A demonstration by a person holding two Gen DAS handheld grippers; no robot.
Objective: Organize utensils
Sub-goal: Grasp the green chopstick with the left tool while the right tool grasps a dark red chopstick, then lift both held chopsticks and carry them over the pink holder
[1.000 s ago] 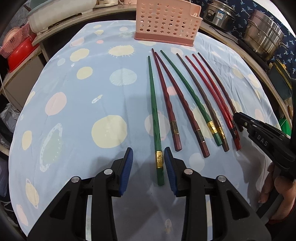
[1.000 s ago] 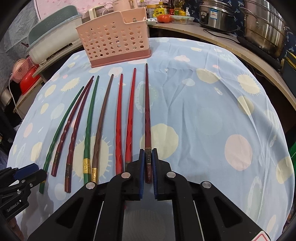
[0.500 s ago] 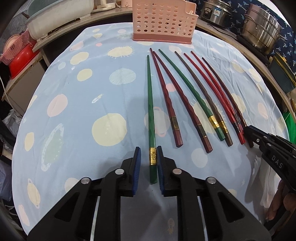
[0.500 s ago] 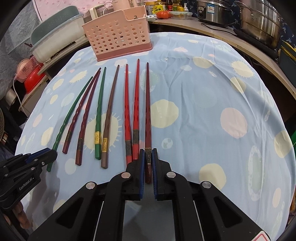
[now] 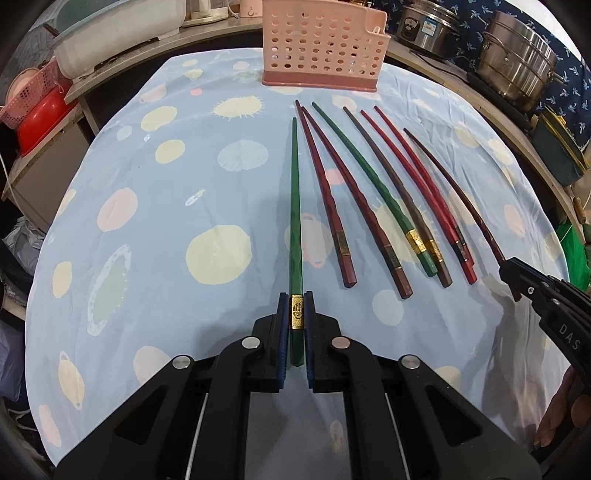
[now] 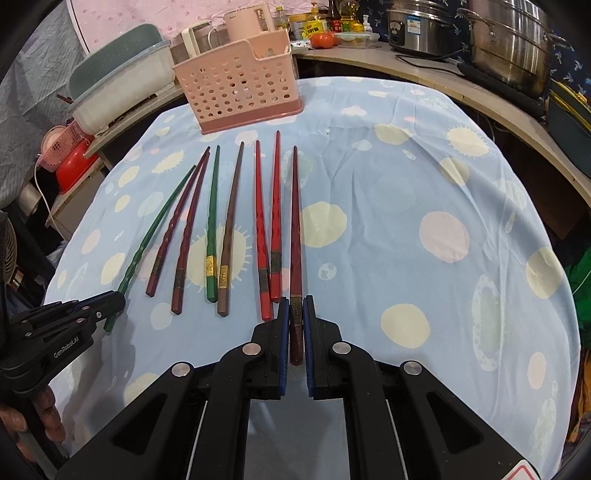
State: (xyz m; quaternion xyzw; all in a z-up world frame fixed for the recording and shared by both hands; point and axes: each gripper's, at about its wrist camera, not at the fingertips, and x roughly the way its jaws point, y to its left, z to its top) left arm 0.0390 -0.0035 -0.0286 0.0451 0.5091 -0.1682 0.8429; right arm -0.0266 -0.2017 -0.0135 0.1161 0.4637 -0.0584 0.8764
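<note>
Chopsticks fanned on the spotted blue tablecloth before a pink perforated basket, left gripper just closed, pinching the green chopstick, right gripper clamping the dark maroon chopstick

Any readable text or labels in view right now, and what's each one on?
"GenRobot.AI": side of the left gripper, right wrist view.
"DAS": side of the right gripper, left wrist view; the rest is cut off.
Cooker sticker and bottle labels: too small to read.
</note>
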